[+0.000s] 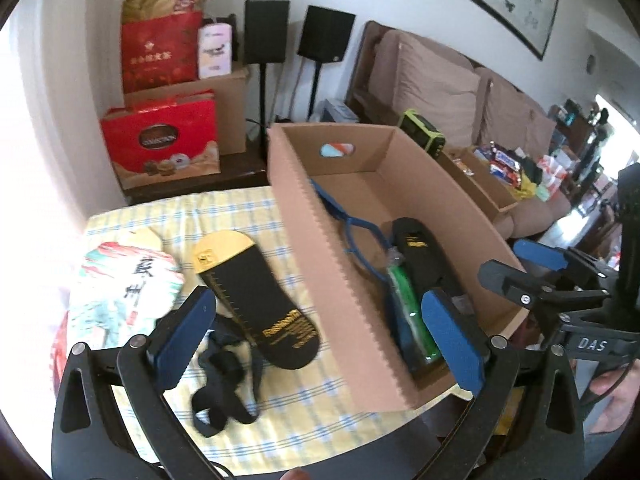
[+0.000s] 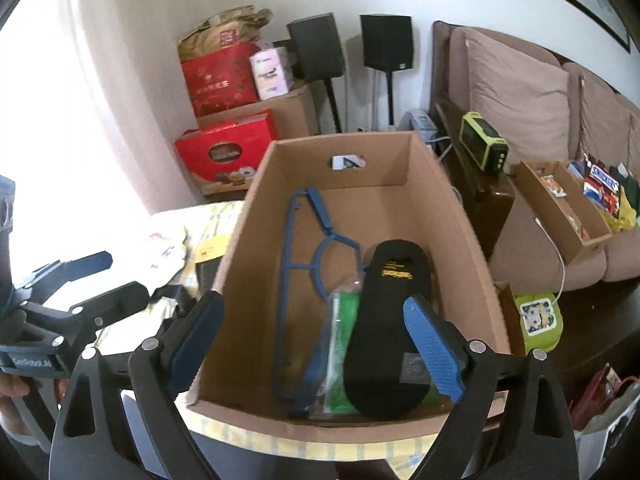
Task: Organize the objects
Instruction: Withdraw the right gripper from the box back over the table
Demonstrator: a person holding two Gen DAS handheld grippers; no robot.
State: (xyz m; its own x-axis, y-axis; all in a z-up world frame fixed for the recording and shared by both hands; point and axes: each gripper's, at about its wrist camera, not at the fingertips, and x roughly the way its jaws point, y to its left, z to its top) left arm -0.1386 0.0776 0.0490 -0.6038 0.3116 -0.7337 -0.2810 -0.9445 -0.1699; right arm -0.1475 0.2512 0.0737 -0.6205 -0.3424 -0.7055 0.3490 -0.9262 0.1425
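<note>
Fan [image 1: 124, 284] lay at the bench [image 1: 320, 412] left edge, beside one insole [image 1: 256, 300] and one black strap [image 1: 224, 384]. Our left gripper [image 1: 316, 348] hung wide open and empty above them. Rightward, the cardboard box [image 2: 452, 208] held a second insole [image 2: 388, 336], one hanger [image 2: 304, 276], a half-hidden green packet [image 2: 340, 344]; our right gripper [image 2: 316, 348] gaped empty.

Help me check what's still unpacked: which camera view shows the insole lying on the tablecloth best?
The left wrist view: the whole insole lies in plain sight beside the cardboard box. The right wrist view shows only its yellow heel corner past the box wall.
</note>
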